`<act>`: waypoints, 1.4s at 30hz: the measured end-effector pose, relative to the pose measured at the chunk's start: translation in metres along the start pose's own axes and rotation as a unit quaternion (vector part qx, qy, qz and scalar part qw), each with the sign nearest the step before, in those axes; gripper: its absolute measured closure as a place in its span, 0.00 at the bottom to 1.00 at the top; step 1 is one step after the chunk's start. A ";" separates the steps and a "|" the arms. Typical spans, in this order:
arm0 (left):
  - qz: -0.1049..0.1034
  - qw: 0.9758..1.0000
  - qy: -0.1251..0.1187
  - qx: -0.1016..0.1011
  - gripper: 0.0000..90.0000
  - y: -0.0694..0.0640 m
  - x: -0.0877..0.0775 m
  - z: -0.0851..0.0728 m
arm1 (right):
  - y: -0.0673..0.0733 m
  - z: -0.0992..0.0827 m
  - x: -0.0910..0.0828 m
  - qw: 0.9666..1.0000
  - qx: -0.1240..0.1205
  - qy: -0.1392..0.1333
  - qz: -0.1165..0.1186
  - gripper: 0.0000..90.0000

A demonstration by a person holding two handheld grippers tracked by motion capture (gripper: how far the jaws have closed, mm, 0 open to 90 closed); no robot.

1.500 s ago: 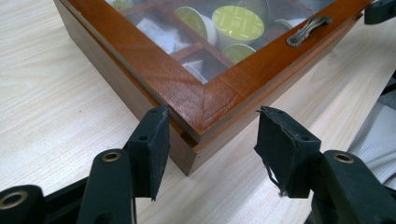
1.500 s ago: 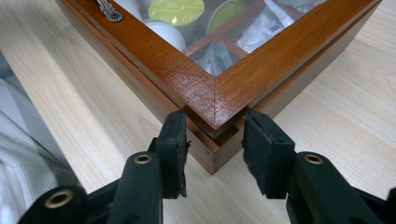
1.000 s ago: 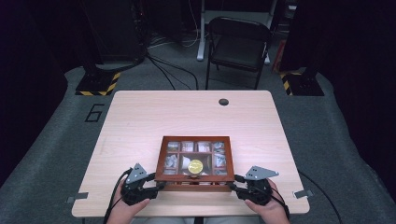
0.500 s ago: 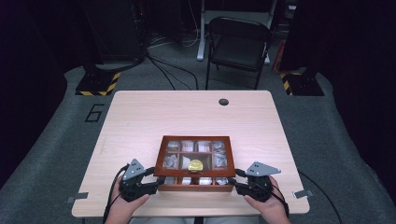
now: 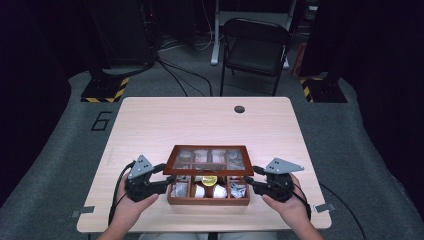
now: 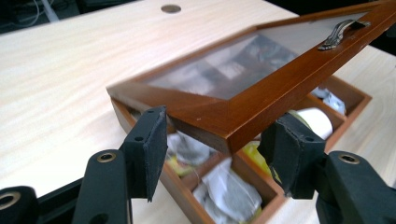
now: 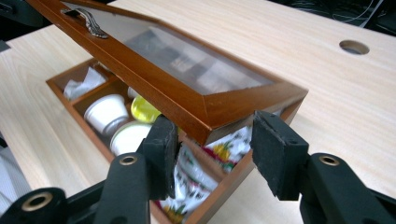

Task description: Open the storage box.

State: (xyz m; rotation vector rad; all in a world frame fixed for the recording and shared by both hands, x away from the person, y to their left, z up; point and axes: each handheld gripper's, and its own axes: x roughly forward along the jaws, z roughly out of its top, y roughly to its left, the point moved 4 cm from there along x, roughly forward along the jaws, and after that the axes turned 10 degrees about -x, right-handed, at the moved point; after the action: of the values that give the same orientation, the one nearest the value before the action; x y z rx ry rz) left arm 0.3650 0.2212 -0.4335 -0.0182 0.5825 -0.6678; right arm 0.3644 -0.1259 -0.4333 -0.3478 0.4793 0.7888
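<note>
A brown wooden box (image 5: 207,201) stands near the table's front edge. Its glass lid (image 5: 210,159) is tilted up at the front, hinged at the back. My left gripper (image 5: 167,177) clasps the lid's front left corner (image 6: 229,135), and my right gripper (image 5: 251,179) clasps the front right corner (image 7: 205,126). Both pairs of jaws have just been opening a little, with the lid's corners still between the pads. A metal handle (image 6: 341,32) sits on the lid's front rail. Inside lie white cups (image 7: 107,112), a yellow capsule (image 7: 142,109) and tea bags (image 6: 229,186).
The light wooden table (image 5: 165,125) has a round cable hole (image 5: 239,109) at the back. A dark folding chair (image 5: 255,45) stands behind it on grey floor. The person's hands (image 5: 292,210) reach in over the front edge.
The lid lay flat on the box a second ago; now its front edge is raised. Both grippers have risen with it at the front corners.
</note>
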 end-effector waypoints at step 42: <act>0.029 0.997 -0.038 -0.056 0.35 0.041 0.070 0.093 | -0.070 0.090 0.062 0.996 0.054 -0.022 -0.068 0.40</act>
State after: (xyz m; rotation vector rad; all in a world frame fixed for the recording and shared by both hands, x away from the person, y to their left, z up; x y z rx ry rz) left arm 0.4812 0.1974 -0.3985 -0.1301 0.5451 -0.5757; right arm 0.4787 -0.0934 -0.3827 -0.2586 0.4506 0.6346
